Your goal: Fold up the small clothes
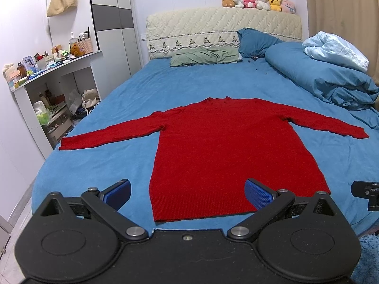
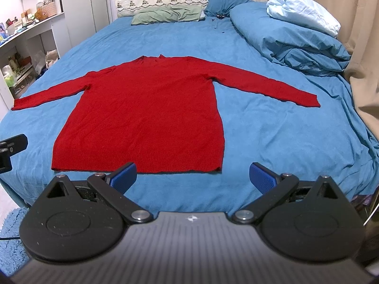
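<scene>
A red long-sleeved sweater (image 1: 222, 146) (image 2: 146, 108) lies flat on the blue bed, sleeves spread to both sides, hem toward me and collar toward the headboard. My left gripper (image 1: 188, 191) hovers open over the hem's left half, blue pads wide apart with nothing between them. My right gripper (image 2: 193, 174) is open just in front of the hem's right corner, above bare sheet. A black part of the right gripper (image 1: 367, 195) shows at the left wrist view's right edge, and a black part of the left gripper (image 2: 10, 148) shows at the right wrist view's left edge.
The bed (image 1: 118, 108) has a bundled blue duvet (image 1: 331, 75) with a pale blanket on the right, pillows (image 1: 206, 56) and plush toys (image 1: 258, 1) at the headboard. A cluttered white shelf unit (image 1: 47, 75) stands left of the bed. Curtains (image 2: 360, 35) hang on the right.
</scene>
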A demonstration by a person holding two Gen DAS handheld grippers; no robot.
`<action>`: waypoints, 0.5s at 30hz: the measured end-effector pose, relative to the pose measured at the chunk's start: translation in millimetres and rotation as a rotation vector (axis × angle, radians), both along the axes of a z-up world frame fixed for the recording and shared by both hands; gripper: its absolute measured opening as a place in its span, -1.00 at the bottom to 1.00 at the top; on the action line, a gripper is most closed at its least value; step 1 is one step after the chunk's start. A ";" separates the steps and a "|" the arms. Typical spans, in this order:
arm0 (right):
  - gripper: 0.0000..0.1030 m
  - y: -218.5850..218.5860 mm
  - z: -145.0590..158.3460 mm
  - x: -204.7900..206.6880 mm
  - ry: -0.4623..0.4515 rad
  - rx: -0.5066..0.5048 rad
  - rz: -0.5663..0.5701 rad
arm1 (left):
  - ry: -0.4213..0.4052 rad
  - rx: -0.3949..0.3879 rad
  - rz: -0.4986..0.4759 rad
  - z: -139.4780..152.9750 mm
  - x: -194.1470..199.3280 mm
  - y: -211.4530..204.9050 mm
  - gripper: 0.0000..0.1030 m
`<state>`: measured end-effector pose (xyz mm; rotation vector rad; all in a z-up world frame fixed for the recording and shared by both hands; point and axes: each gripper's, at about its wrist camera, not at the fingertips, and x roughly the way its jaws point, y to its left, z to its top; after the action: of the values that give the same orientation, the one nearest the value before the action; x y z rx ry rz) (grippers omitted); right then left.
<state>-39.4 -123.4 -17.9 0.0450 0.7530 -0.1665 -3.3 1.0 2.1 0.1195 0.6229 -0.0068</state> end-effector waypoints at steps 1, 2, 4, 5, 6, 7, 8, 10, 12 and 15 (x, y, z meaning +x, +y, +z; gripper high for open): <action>1.00 -0.2 0.0 0.0 0.000 -0.001 0.000 | 0.001 0.000 0.000 -0.1 0.2 0.0 1.00; 1.00 -0.3 0.0 -0.1 0.000 0.000 0.001 | 0.001 -0.001 -0.001 -0.3 0.3 0.0 1.00; 1.00 0.0 -0.4 0.1 -0.001 0.003 0.001 | 0.002 -0.002 -0.001 -0.6 0.4 0.5 1.00; 1.00 -0.6 0.0 0.4 0.000 0.004 0.002 | 0.002 -0.002 -0.001 -0.6 0.3 0.8 1.00; 1.00 -0.8 -0.3 0.7 0.000 0.005 0.003 | 0.003 -0.002 -0.002 -0.6 0.4 0.8 1.00; 1.00 -0.5 -0.4 0.7 0.000 0.005 0.002 | 0.003 -0.002 -0.002 -0.7 0.3 0.8 1.00; 1.00 -0.4 -0.4 0.7 0.001 0.004 0.002 | 0.002 -0.002 -0.001 -0.7 0.3 0.8 1.00; 1.00 0.1 -0.8 0.8 0.001 0.004 0.003 | 0.002 -0.004 -0.001 -0.6 0.1 0.9 1.00; 1.00 0.5 -0.8 0.8 0.000 0.004 0.004 | 0.000 -0.005 0.000 -0.5 -0.4 1.1 1.00; 1.00 1.8 -0.5 0.0 -0.002 0.004 0.005 | -0.001 -0.008 0.002 -0.3 -2.2 2.3 1.00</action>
<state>-39.4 -121.6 -18.4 0.0474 0.7518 -0.1603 -5.4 3.2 1.8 0.1107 0.6219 -0.0073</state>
